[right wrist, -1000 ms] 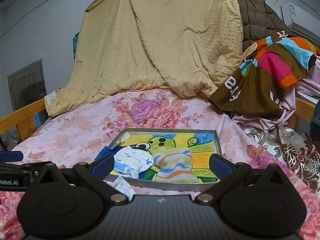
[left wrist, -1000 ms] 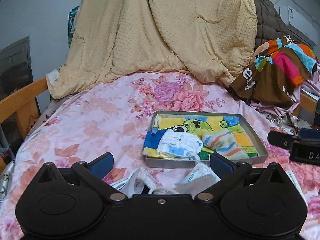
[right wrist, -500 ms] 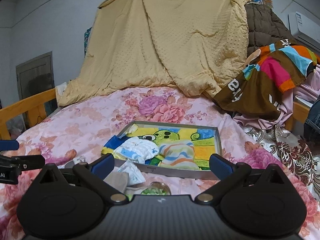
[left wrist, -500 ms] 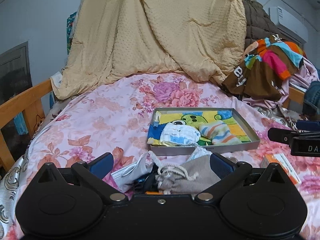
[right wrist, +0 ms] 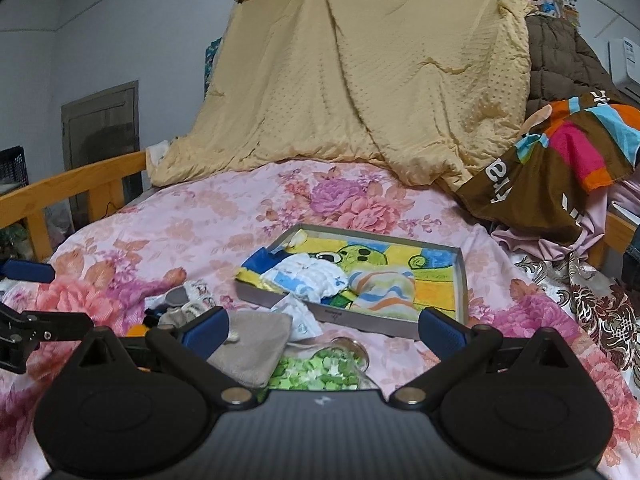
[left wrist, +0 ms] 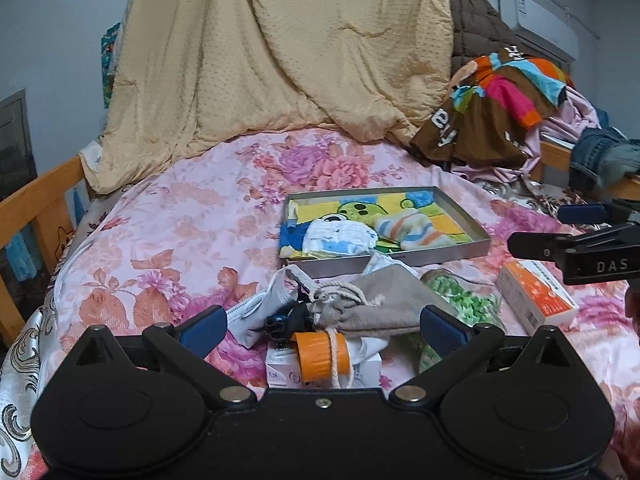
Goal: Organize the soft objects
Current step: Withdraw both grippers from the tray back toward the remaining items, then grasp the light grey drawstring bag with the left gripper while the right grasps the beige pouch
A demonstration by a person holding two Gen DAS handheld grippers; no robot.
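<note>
With both jaws spread, I hold nothing.
Left gripper (left wrist: 322, 326) over grey pouch (left wrist: 376, 304); right gripper (right wrist: 322, 326) near; tray (left wrist: 460, 250) at 12 o'clock.

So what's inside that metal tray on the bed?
The tray holds a colourful cartoon towel as a lining, with a white-and-blue folded cloth and a striped cloth on top. Whatever lies beneath the towel is covered.

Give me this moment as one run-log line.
left gripper: open, above grey drawstring pouch | right gripper: open, empty | tray: holds white cloth, striped cloth | face mask: outside tray
</note>
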